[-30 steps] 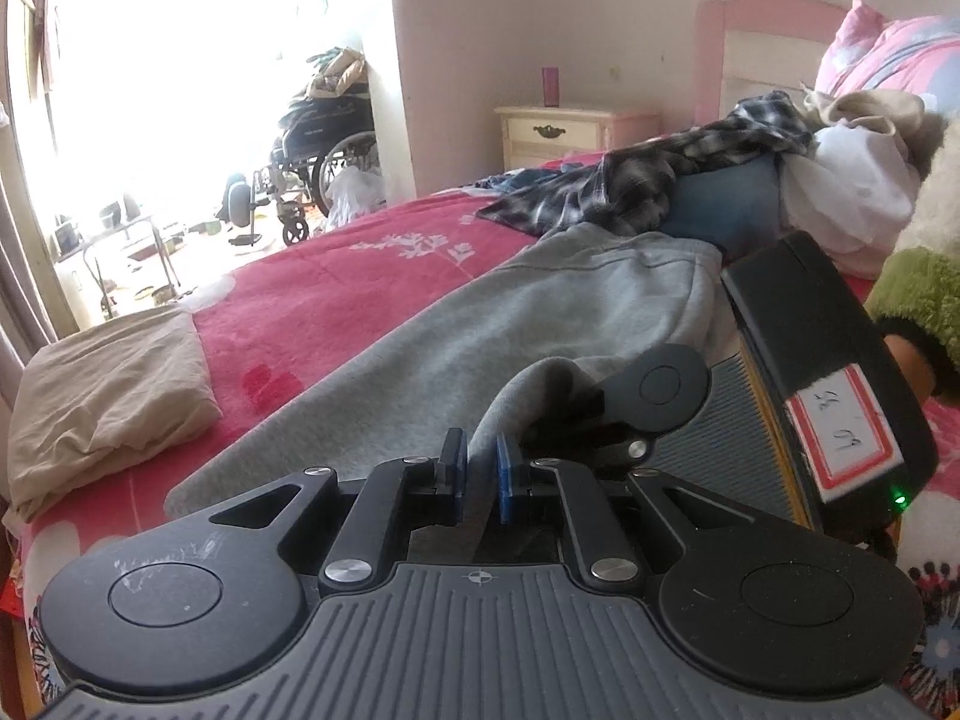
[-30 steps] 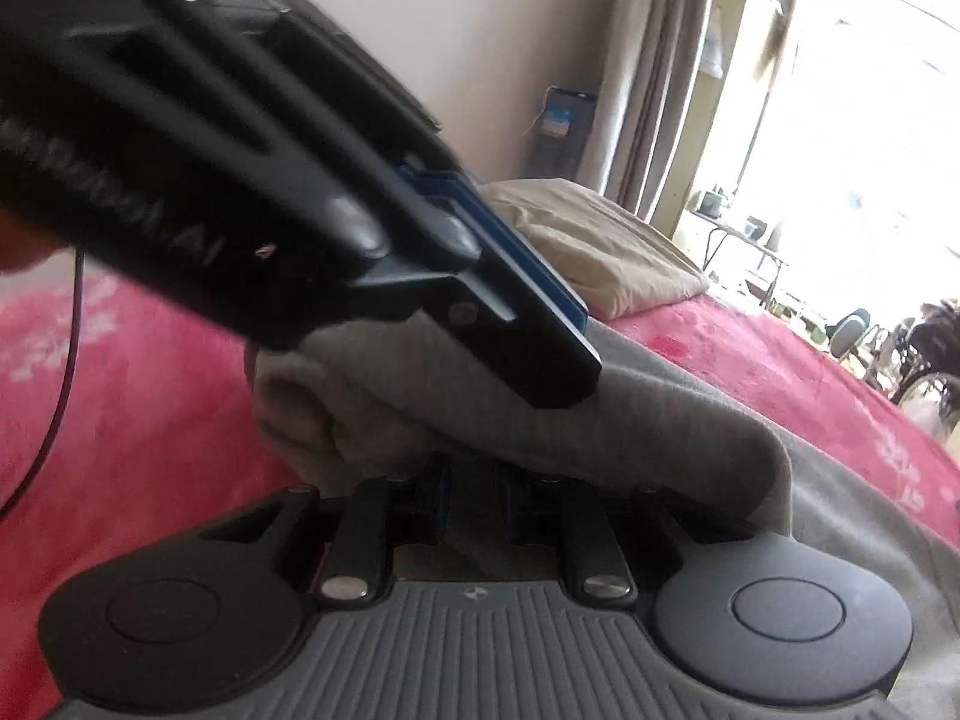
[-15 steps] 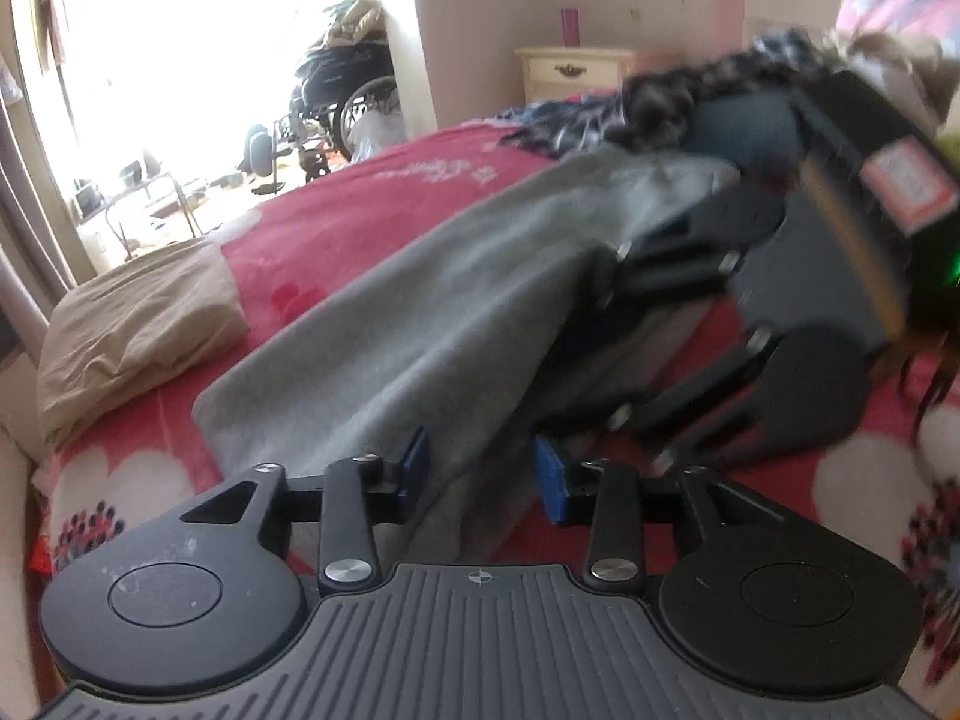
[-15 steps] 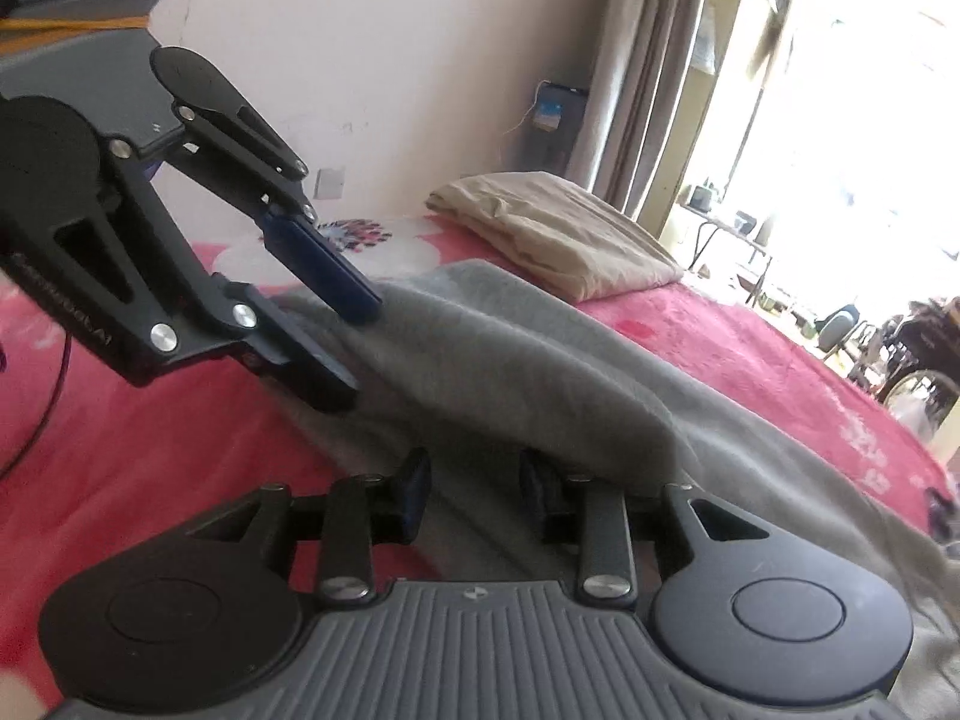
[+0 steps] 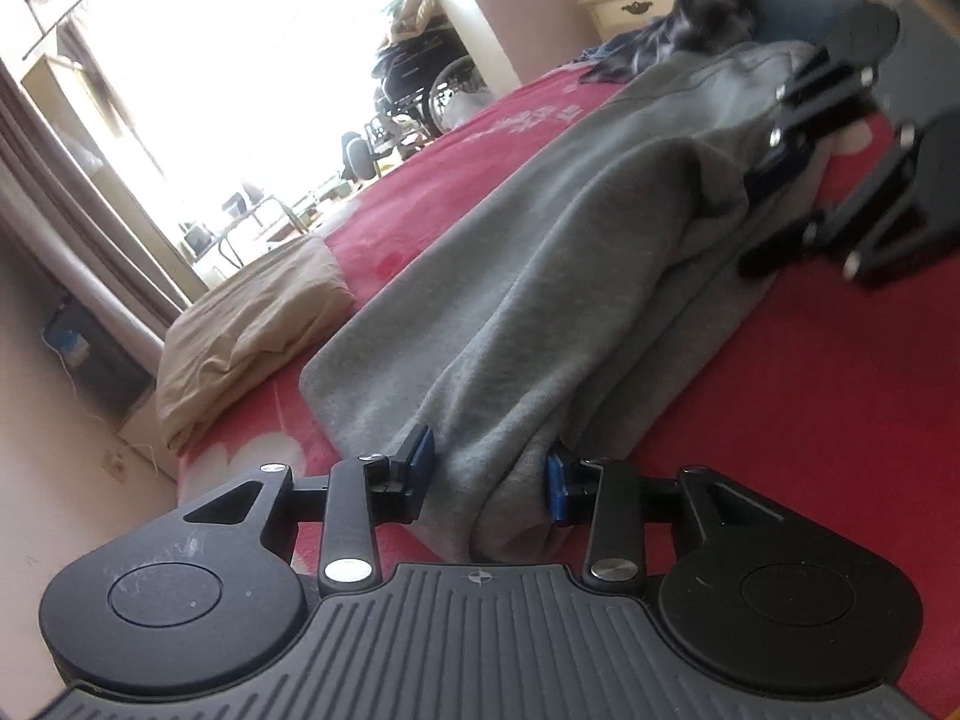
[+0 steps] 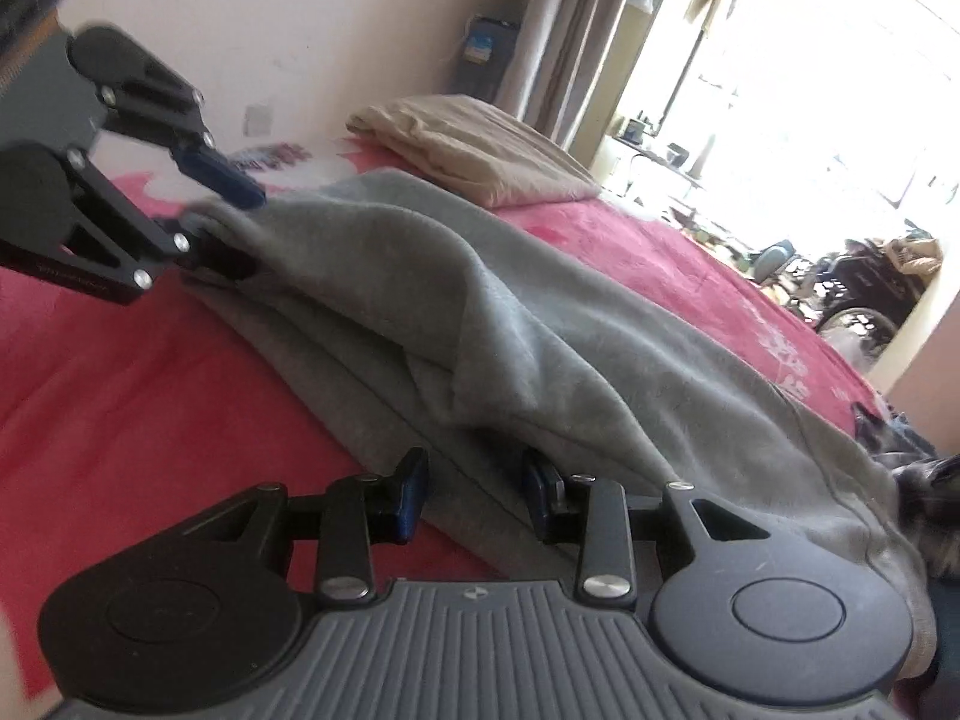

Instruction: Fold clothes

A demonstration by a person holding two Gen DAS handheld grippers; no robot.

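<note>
A grey sweat garment (image 5: 540, 228) lies lengthwise on the red bedspread (image 5: 810, 390), folded over itself along its near side. My left gripper (image 5: 486, 468) is low at one end of the fold. Its jaws are closing, and bunched grey cloth fills the gap without being pinched. The right wrist view shows the left gripper (image 6: 240, 234) straddling that end of the grey garment (image 6: 480, 300). My right gripper (image 6: 474, 492) stands open at the other end, over the flat lower edge. In the left wrist view the right gripper (image 5: 759, 222) is blurred.
A folded beige cloth (image 5: 252, 312) lies near the bed's corner by the curtain. A dark plaid pile of clothes (image 5: 708, 18) sits beyond the garment, with a cream nightstand (image 5: 630, 6) behind it. A wheelchair (image 6: 870, 288) stands by the bright window.
Both grippers were shut on the raised grey fold a second ago. Both have opened and the cloth now lies on the bed. The left gripper sank and rolled, and the two grippers moved apart.
</note>
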